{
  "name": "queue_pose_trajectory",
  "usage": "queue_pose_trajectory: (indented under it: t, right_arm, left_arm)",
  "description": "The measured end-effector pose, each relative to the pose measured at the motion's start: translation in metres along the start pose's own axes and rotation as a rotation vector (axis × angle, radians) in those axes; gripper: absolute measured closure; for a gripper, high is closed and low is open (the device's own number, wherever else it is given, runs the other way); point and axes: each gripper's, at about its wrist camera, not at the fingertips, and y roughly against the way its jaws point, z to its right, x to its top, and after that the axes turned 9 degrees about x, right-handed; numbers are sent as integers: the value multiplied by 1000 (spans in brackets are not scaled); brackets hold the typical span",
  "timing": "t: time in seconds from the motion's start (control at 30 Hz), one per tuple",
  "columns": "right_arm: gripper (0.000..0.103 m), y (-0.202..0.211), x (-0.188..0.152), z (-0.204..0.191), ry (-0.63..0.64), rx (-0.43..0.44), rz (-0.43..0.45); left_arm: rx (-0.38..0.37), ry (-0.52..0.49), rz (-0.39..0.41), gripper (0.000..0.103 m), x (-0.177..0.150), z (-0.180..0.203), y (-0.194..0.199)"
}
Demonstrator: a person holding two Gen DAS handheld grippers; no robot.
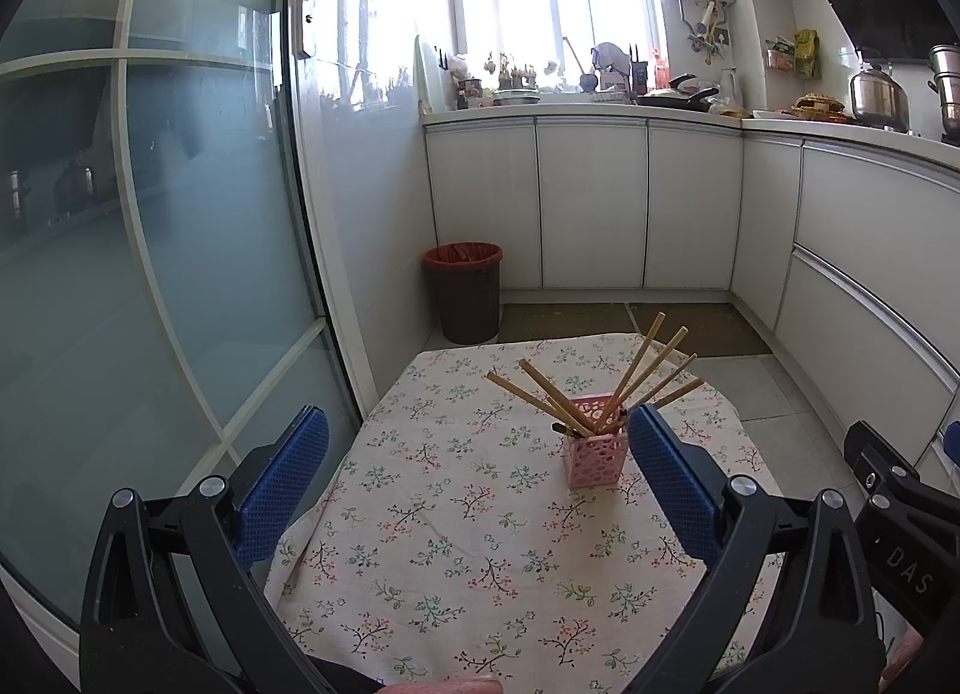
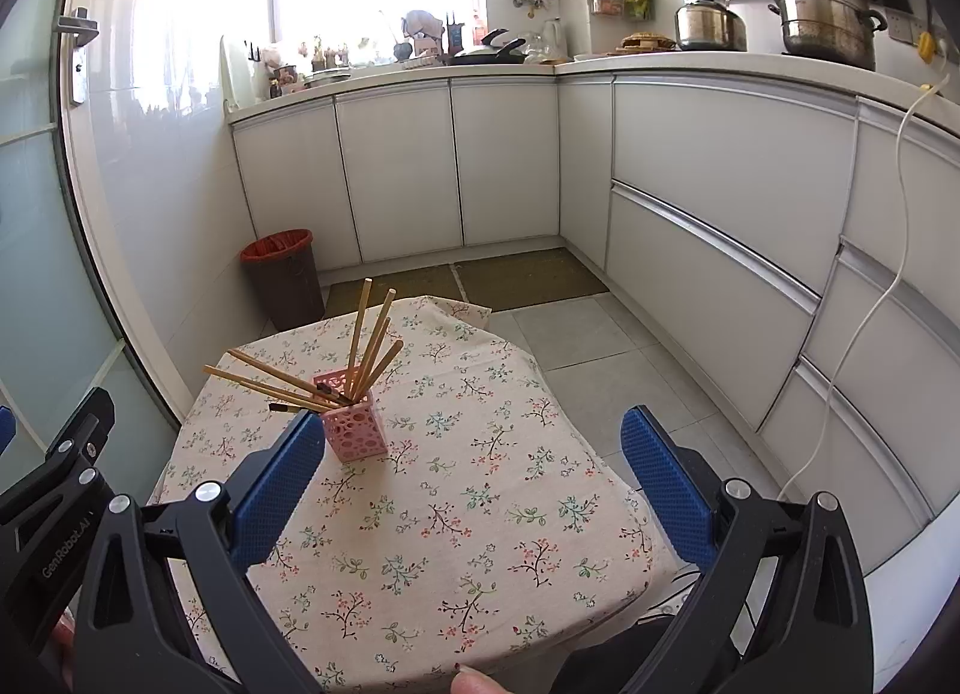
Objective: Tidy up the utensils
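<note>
Pink holder (image 1: 591, 448) of chopsticks (image 1: 636, 373) stands upright beyond our tools. Left gripper (image 1: 477, 448) and right gripper (image 2: 474, 445) gape wide, empty, holder apart from both.

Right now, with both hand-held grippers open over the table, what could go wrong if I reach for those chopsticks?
1. The chopsticks fan out at steep angles from the small pink holder; pulling one sideways could tip the holder over.
2. The right hand-held gripper has its left finger close beside the holder and could knock it.
3. The floral tablecloth hangs loose over the table edge and could snag and drag.
</note>
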Motion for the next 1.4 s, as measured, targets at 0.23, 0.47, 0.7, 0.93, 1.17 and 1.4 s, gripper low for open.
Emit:
queue_pose_trajectory:
  t: [0.23,0.47,0.7,0.93,1.17,1.4]
  right_arm:
    - [7,0,-1,-1,0,3,-3]
    - [7,-1,-2,-1,0,5,-6]
    - [7,-2,-4,-1,3,8,-12]
    - [7,-1,-4,0,5,10,-14]
    - [7,-1,-3,0,6,13,-16]
    - [7,-2,-4,0,0,17,-26]
  left_arm:
    - [3,-1,-2,7,0,0,0]
    - [4,2,-4,7,-1,0,-2]
    - [8,-1,-5,7,-2,0,-2]
    - [11,4,-8,7,-3,0,-3]
    - [13,4,-9,7,-2,0,-3]
    - [29,10,-8,7,-2,0,-2]
